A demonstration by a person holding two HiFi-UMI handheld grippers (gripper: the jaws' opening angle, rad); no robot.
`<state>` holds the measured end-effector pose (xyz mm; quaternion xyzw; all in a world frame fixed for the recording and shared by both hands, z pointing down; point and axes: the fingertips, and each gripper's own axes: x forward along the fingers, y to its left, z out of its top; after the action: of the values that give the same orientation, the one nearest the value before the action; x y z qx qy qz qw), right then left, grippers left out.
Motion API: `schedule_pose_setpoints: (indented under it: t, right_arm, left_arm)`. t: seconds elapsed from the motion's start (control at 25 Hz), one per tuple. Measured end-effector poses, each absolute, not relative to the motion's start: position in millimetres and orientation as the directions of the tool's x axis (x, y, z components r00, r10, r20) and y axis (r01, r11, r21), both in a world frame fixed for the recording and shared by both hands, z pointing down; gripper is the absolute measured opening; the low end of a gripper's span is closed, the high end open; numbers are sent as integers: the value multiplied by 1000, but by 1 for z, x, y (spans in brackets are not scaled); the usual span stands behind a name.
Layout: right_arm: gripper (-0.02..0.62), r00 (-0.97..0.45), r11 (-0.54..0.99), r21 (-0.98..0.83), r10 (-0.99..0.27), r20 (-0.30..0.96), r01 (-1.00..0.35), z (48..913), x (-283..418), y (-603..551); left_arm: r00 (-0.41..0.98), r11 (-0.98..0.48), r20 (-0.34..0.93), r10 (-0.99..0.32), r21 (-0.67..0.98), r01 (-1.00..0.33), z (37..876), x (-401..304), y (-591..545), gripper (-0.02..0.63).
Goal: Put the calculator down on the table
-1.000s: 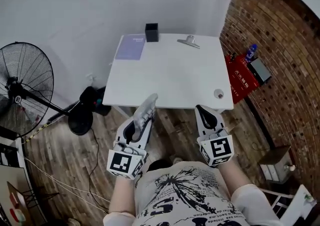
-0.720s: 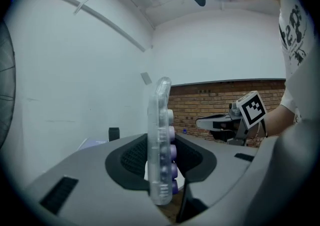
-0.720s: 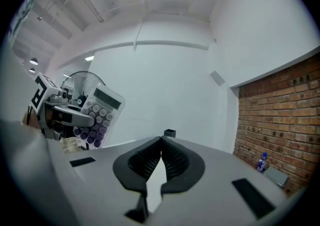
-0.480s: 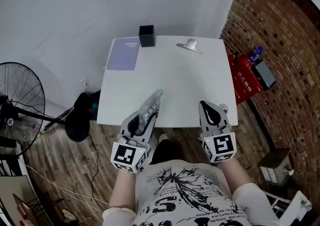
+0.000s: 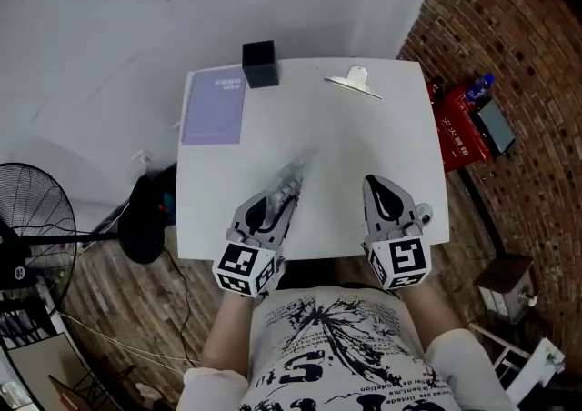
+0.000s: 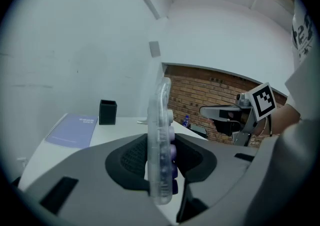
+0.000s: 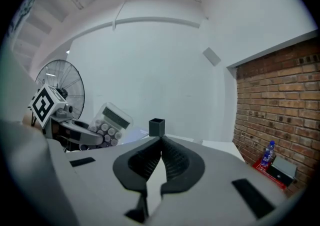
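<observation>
The calculator is a clear plastic one with pale purple keys, seen edge-on in the left gripper view. My left gripper is shut on its lower part, the pads pressing on both faces. In the head view the left gripper holds the calculator tilted up over the near left part of the white table. My right gripper hovers over the near right part, shut, with nothing in it. In the right gripper view its pads meet, and the calculator shows at the left.
A purple notebook lies at the table's far left, with a black box next to it. A silver clip lies at the far right. A fan stands on the floor left; a red box sits by the brick wall.
Both grippers have moved forward, from over the floor before the table's near edge to over the tabletop. The left gripper still holds the calculator.
</observation>
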<state>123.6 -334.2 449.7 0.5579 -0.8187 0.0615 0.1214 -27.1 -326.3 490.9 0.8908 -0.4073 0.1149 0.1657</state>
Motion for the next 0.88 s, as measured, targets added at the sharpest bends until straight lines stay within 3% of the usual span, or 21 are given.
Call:
schedule_pose_setpoints:
  t: [0.24,0.72,0.88]
  right_arm:
    - [15,-345,369,6,-874,343,-929,492,112,-375]
    - [15,-329,349,-30,-847,418,-937,543,95,-428]
    - [15,-326,348,-31,-839,435,-937,551,90,-436]
  left_arm:
    - [656,-595,441,-612,290,-750,553,-27,-370,141]
    - [684,-476,492,-539,492,-729,622,-27,-419,146]
    - [660,-442,523,-540,491,-751,631,-30,-431,155]
